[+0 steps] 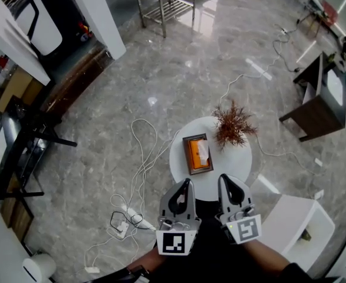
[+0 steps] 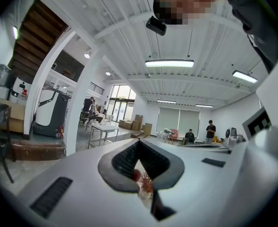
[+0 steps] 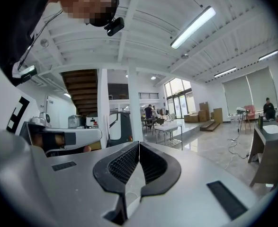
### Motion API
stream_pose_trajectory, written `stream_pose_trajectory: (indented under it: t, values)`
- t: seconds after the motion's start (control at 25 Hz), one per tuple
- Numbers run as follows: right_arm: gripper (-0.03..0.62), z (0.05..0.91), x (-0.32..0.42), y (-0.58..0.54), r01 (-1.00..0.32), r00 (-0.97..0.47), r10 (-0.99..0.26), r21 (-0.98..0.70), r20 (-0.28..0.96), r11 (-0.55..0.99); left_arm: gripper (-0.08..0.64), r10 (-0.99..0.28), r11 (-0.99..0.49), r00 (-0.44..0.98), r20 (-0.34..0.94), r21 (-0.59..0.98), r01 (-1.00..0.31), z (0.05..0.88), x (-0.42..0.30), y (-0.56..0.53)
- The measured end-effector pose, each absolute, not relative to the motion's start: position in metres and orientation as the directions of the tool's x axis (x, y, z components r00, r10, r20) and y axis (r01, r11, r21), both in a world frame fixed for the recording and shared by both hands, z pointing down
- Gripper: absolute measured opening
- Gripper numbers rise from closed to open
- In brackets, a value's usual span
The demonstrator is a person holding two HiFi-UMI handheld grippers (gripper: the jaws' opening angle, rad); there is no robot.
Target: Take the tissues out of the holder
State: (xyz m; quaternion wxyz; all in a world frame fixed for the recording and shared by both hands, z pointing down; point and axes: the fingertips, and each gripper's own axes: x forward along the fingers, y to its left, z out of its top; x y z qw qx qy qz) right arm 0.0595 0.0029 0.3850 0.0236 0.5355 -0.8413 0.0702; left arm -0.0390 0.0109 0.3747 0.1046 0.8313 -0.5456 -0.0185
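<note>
Tissue holder (image 1: 197,154) on white table (image 1: 231,165), left claw (image 1: 187,183), right claw (image 1: 224,179) both closed

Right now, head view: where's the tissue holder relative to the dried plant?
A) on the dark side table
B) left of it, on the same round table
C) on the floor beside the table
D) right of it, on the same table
B: the tissue holder sits on the round white table, to the left of the dried plant and a little nearer the person.
</note>
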Motion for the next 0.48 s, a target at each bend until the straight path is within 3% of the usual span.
stream_pose_trajectory:
  t: [0.48]
  values:
    - [0.009,0.402,0.073,-0.055,-0.865,-0.499,-0.857,-0.135,0.13,0.483,0.0,-0.945,-0.301,0.318,0.073,0.179,-0.937,0.386,-0.034,-0.021]
